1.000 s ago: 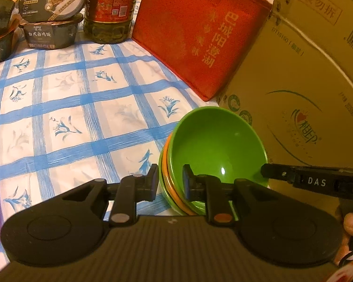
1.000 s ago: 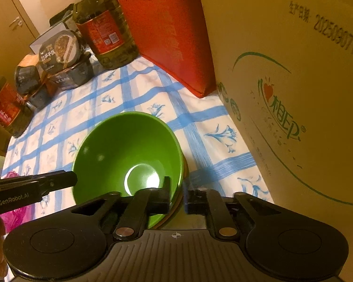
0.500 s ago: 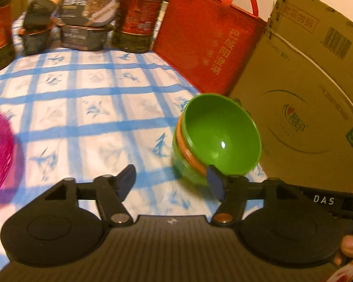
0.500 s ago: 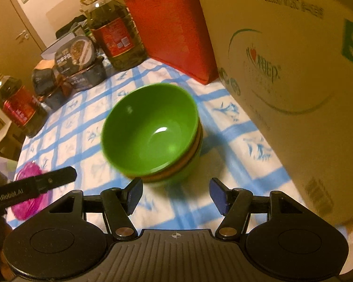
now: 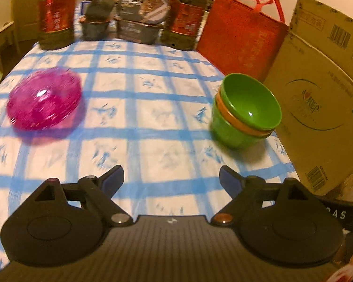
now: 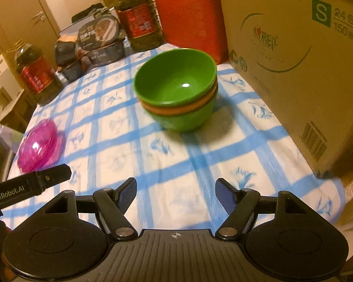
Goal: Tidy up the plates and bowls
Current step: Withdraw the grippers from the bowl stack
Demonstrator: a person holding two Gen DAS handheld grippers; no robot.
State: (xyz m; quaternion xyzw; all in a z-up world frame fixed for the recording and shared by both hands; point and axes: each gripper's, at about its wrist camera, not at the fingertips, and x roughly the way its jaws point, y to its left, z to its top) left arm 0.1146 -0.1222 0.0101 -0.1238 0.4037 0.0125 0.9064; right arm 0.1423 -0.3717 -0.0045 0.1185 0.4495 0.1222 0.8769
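A stack of bowls (image 5: 244, 112), green on orange on green, stands on the blue-checked tablecloth (image 5: 138, 108) near the cardboard box; it also shows in the right wrist view (image 6: 178, 89). A pink translucent dish (image 5: 43, 98) lies at the left, also seen in the right wrist view (image 6: 36, 149). My left gripper (image 5: 171, 178) is open and empty, well short of the bowls. My right gripper (image 6: 176, 192) is open and empty, back from the stack.
A large cardboard box (image 5: 322, 89) stands at the right, with a red bag (image 5: 240, 37) behind the bowls. Oil bottles (image 5: 56, 11) and food containers (image 5: 141, 21) line the far edge. The left gripper's side (image 6: 28, 188) shows in the right wrist view.
Both grippers have opened, let go of the bowl stack and pulled back from it. The pink dish has come into view at the left.
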